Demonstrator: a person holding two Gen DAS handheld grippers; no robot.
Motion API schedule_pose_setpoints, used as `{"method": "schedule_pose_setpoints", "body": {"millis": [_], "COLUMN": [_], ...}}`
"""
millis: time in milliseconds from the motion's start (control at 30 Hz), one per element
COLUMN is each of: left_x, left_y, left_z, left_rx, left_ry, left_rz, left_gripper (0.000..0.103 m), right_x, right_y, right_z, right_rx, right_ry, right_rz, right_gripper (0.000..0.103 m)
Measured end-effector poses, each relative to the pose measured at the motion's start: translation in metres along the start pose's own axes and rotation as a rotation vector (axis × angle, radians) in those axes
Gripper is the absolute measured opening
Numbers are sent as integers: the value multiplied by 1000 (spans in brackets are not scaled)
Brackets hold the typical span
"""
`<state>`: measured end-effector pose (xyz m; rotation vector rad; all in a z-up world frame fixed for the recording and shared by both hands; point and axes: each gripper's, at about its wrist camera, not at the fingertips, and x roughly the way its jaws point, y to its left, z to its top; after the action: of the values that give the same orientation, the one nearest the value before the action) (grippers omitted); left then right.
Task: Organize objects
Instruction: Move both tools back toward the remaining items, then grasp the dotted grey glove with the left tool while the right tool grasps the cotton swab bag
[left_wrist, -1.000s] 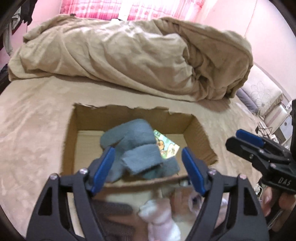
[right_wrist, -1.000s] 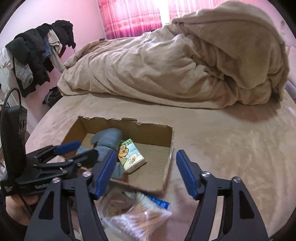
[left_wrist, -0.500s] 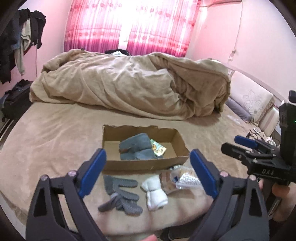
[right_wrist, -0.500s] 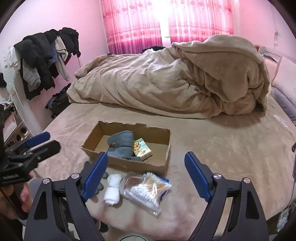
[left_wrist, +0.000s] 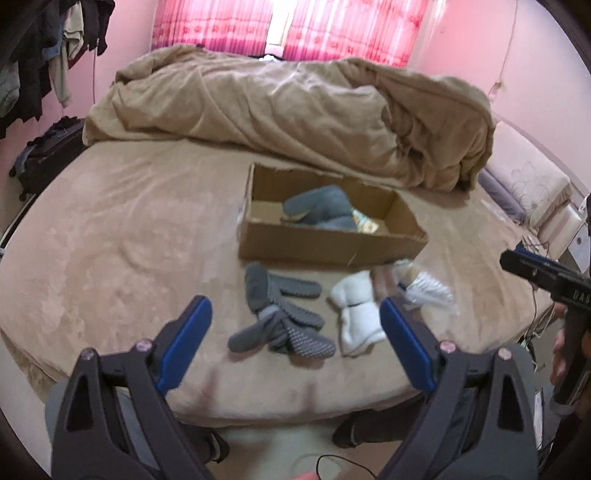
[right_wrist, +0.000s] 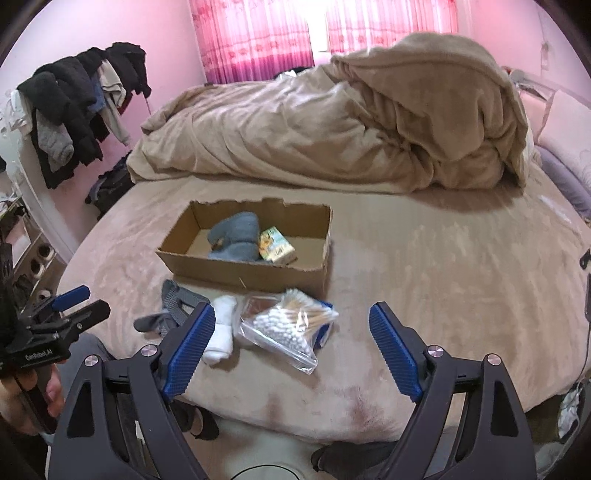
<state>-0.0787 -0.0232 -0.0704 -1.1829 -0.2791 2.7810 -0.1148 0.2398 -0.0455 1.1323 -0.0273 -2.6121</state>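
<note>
Gaping left gripper (left_wrist: 295, 343): blue pads spread wide at the bottom of the left wrist view, nothing between them, clear of the bed.
Right gripper (right_wrist: 291, 345): pads wide apart at the bottom of the right wrist view, empty, above the bed's near edge.
Grey socks (left_wrist: 280, 314): loose heap lying on the bedspread at centre of the left view, just beyond the left pads.
White sock roll (left_wrist: 358, 314): just right of the grey socks, close to the right-hand pad.
Bag of cotton swabs (right_wrist: 291, 325): clear bag, centre of the right view, beside the white roll and in front of the box.
Cardboard box (left_wrist: 325, 243): open-topped, middle of both views, behind the loose items.
Blue-grey cloth (right_wrist: 236, 236): bundled inside the box.
Small printed packet (right_wrist: 277, 249): inside the box, touching the cloth's right side.
Rumpled tan duvet (right_wrist: 332, 122): piled across the upper part of both views.
Clothes on a rack (right_wrist: 74, 96): upper left of the right view.
</note>
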Motion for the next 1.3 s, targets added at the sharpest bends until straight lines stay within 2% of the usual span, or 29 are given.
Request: {"method": "schedule_pose_setpoints", "body": {"millis": [333, 567, 700, 800, 833, 900, 933, 967, 1067, 1133, 1300], "left_x": [62, 103, 119, 126, 127, 125, 124, 122, 118, 112, 91], "left_y": [7, 12, 13, 12, 12, 13, 14, 15, 16, 17, 14], "left_z": [-14, -21, -26, -31, -32, -33, -32, -31, -29, -29, -25], "left_rx": [11, 4, 7, 18, 23, 18, 14, 7, -8, -23, -43], "left_ry": [85, 145, 179, 182, 175, 162, 159, 154, 147, 137, 97], "left_rz": [15, 59, 62, 70, 77, 81, 75, 65, 49, 35, 1], "left_gripper": [93, 93, 93, 92, 87, 73, 60, 51, 38, 32, 30], "right_x": [63, 111, 126, 134, 134, 135, 134, 134, 129, 123, 101], "right_y": [-8, -14, -22, -28, -30, -33, -33, -35, -36, -38, -42], "right_z": [-4, -3, -13, -22, -24, -28, -29, -31, -33, -34, -34], "right_rx": [35, 81, 107, 129, 138, 138, 138, 138, 131, 132, 130], "right_ry": [88, 166, 216, 247, 248, 255, 257, 261, 250, 240, 200], "right_rz": [20, 11, 6, 34, 42, 55, 66, 66, 73, 72, 60], "right_gripper": [88, 88, 88, 88, 87, 77, 60, 54, 48, 47, 46]}}
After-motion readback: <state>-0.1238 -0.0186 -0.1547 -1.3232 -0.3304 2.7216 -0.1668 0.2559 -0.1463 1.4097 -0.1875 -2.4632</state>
